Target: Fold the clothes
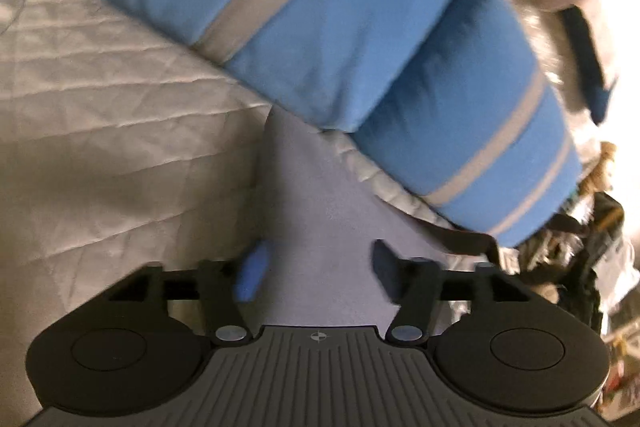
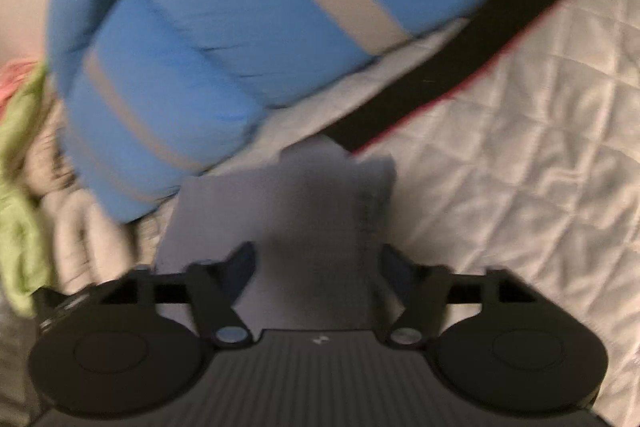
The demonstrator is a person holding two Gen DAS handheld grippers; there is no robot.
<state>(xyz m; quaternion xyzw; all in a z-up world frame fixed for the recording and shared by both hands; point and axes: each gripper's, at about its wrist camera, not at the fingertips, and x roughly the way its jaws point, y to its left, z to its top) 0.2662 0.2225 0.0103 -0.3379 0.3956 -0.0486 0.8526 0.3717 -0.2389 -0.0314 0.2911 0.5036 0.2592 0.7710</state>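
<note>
A lavender-grey garment (image 1: 316,195) lies between the fingers of my left gripper (image 1: 316,267), which stands open with cloth spanning the gap; whether the pads touch it I cannot tell. The same garment (image 2: 316,219) fills the gap of my right gripper (image 2: 316,267), also open around bunched cloth. A folded blue garment with grey stripes (image 1: 320,7) lies just beyond on the quilted bed; it also shows in the right wrist view (image 2: 224,27). Both views are motion-blurred.
The white quilted bedspread (image 1: 100,107) covers the surface. A black strap with a red edge (image 2: 460,67) runs diagonally past the blue garment. A green and pink pile of clothes (image 2: 20,147) sits at the left edge; clutter (image 1: 580,247) lies at the right.
</note>
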